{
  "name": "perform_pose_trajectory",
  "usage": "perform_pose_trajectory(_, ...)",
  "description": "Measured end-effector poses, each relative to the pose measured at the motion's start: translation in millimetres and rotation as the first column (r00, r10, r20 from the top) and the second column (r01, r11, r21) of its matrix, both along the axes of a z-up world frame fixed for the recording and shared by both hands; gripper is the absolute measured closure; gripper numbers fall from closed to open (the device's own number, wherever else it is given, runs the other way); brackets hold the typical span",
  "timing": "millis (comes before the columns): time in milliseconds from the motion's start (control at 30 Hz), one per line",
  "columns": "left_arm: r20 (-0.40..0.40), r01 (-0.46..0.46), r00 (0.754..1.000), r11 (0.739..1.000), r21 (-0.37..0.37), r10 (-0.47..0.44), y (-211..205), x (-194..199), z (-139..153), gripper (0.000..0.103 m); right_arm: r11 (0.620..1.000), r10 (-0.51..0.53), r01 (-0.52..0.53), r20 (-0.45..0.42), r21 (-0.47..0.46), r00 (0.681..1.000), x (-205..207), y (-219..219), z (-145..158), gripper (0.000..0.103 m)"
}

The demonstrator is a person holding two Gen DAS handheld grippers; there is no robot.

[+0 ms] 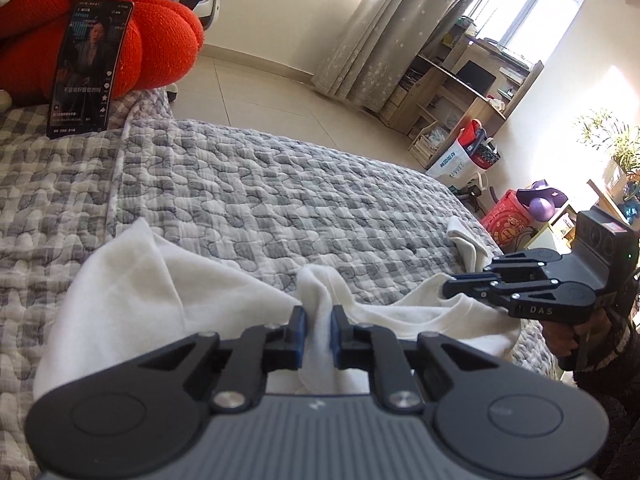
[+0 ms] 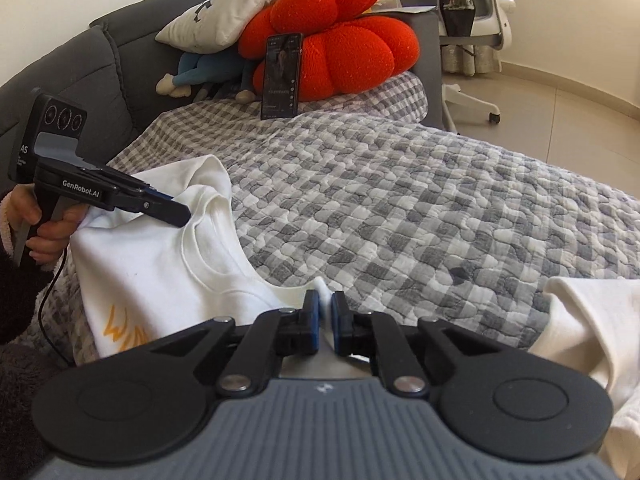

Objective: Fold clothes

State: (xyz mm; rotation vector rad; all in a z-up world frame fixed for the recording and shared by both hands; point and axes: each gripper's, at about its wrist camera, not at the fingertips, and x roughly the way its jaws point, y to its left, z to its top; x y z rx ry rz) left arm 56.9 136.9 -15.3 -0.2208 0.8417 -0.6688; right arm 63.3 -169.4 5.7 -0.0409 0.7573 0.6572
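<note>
A white T-shirt with a yellow print lies crumpled on the grey checked quilt at the near edge of the bed. My left gripper is shut on a bunched fold of the shirt at one shoulder. It also shows in the right wrist view, beside the collar. My right gripper is shut on the shirt's other shoulder; it also shows in the left wrist view. The shirt hangs slack between the two grippers.
A phone leans on a red cushion at the head of the bed, with a grey pillow and a plush toy. A cream garment lies at the right. A desk and bags stand beyond the bed.
</note>
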Motion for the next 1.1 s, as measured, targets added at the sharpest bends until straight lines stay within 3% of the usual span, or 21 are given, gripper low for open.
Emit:
perform_pose_trajectory(267,0.081,-0.068,0.995,0.998,0.017,0.066,-10,6,25,0.092,0.991,-0.12,0.128,0.175,-0.032,0.977,-5,-10,24,0.094)
perform_pose_trajectory(533,0.222,-0.145,0.968,0.983,0.115,0.117,-56,39,39,0.093,0.955,-0.216,0.267,0.311,-0.131,0.925,15,-1,26,0.094)
perform_pose_trajectory(700,0.285,-0.213,0.946,0.961,0.177,0.157,-79,63,29,0.094,0.927,-0.254,0.334,0.367,-0.173,0.895,37,0,24,0.094)
perform_pose_trajectory(867,0.386,-0.284,0.905,0.928,0.241,0.176,-103,86,27,0.094,0.899,-0.266,0.378,0.413,-0.22,0.871,68,6,20,0.094)
perform_pose_trajectory(1100,0.424,-0.346,0.881,0.898,0.272,0.211,-126,130,23,0.095,0.853,-0.293,0.444,0.451,-0.276,0.843,120,11,8,0.094)
